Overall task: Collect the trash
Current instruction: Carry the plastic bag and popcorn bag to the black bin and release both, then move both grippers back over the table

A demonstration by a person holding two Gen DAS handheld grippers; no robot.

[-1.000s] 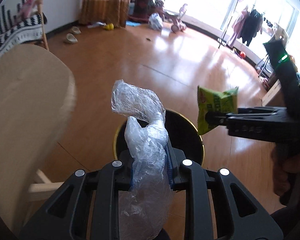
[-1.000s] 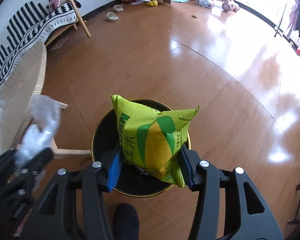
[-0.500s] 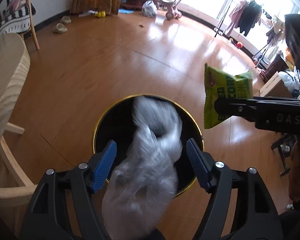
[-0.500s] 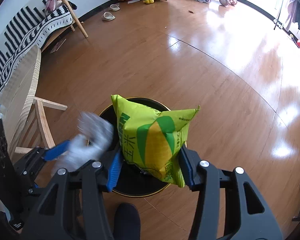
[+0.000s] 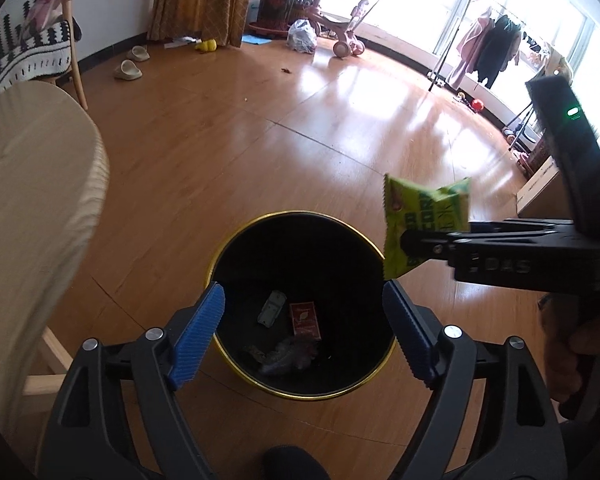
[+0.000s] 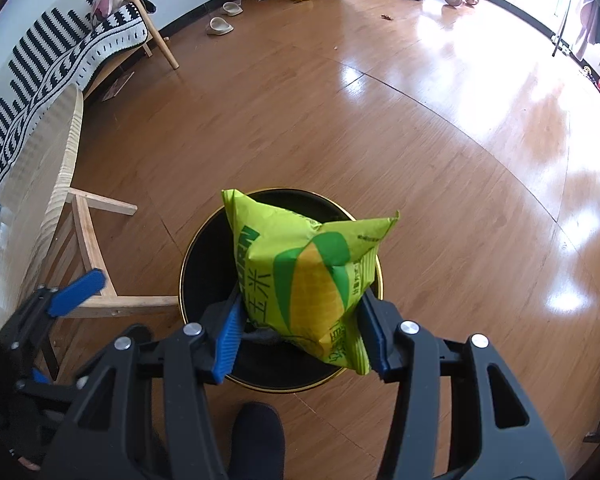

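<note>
Plastic wrap dropped in the bin; snack bag waits its turn.

Left wrist view: the left gripper (image 5: pixel 304 320), which pinched a crumpled clear plastic wrap a second ago, now stands wide apart and empty above the black gold-rimmed trash bin (image 5: pixel 236 240); the wrap (image 5: pixel 284 354) lies at the bottom beside a red carton (image 5: pixel 306 318). One piece is collected.
Right wrist view: the right gripper (image 6: pixel 300 332) is still clamped on the yellow-green corn snack bag (image 6: pixel 304 276), held over the bin's mouth (image 6: pixel 188 256), likely the next release.
</note>
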